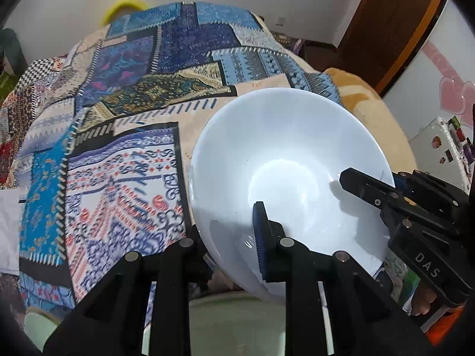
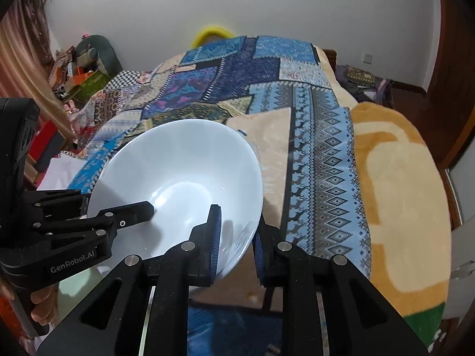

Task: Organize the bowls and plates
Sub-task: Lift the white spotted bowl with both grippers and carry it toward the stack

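Black fingers of the left gripper (image 1: 228, 237) fill the bottom of the left wrist view, and they are closed on the near wall of the white bowl (image 1: 285, 160), one blue pad inside the bowl and the other finger outside it; the right gripper (image 2: 236, 241) pinches the rim of the same bowl in the same way, so both grippers grasp it from opposite sides and neither holds anything else; the bowl is lifted and tilted above the patterned blanket (image 1: 124, 136), at its near end, with a pale green surface (image 1: 237, 323) just below the bowl; to do this step well, I think both hands should move together and keep the rim level, because a smooth bowl may slip from such narrow pads.
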A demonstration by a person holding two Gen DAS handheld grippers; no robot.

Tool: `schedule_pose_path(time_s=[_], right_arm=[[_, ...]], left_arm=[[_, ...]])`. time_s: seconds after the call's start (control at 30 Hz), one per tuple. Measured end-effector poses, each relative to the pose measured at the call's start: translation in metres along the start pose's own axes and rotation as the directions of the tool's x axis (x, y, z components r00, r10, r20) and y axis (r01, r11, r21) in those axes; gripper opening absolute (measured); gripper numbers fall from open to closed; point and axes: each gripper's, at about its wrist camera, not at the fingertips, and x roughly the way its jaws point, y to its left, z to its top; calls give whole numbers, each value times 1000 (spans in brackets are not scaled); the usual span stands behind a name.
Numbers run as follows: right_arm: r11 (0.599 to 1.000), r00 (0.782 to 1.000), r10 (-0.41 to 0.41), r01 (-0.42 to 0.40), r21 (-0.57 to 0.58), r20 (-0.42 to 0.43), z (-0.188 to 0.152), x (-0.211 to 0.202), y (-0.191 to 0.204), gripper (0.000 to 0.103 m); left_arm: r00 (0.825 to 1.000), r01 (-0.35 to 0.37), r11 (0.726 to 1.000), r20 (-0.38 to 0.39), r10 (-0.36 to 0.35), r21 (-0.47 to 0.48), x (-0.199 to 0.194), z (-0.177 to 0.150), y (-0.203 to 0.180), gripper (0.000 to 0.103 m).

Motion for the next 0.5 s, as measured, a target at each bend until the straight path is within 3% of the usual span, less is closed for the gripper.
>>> schedule_pose_path(time_s=[0.5], right_arm=[[997, 998, 34, -30, -68, 54, -12, -39, 62, 19]], left_arm=[[996, -24, 999, 89, 28, -45, -88, -47, 27, 22]])
